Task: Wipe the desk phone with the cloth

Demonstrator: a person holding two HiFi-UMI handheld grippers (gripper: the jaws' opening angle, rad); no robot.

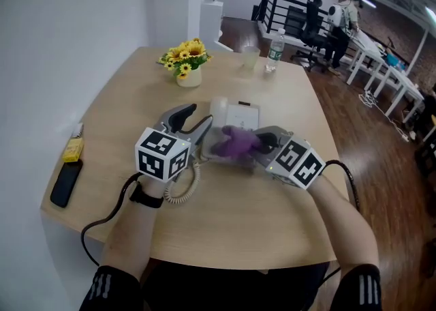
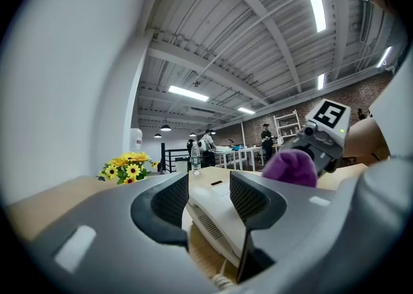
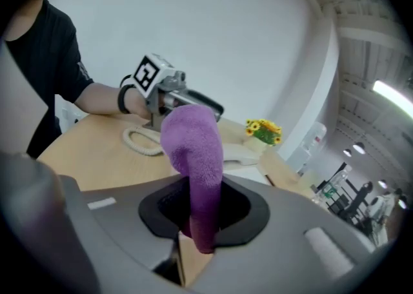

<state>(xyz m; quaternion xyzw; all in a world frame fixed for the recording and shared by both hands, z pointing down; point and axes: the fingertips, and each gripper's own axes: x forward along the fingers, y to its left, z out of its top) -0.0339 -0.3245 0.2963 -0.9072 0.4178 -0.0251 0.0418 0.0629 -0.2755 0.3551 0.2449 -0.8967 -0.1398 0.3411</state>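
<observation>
Left hand-held gripper [image 1: 197, 117]: jaws apart, by desk phone [image 1: 238, 113].
Right hand-held gripper [image 1: 264, 144]: clamped on cloth [image 1: 235, 143].
Risk: wiping push may slide the ungripped desk phone, centre frame.

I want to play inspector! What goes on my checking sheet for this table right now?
Surface: tan wooden table.
Job's things: white desk phone mid-table; purple cloth over its near part.
Clutter: sunflower pot, cup and water bottle at the far side; black mobile and yellow item at the left edge.
Grippers: left tongs open at the phone's left side; right tongs shut on the cloth.
Cables: coiled phone cord on the table; black cables trailing off the near edge.
Surroundings: white wall left; people at desks far off.
</observation>
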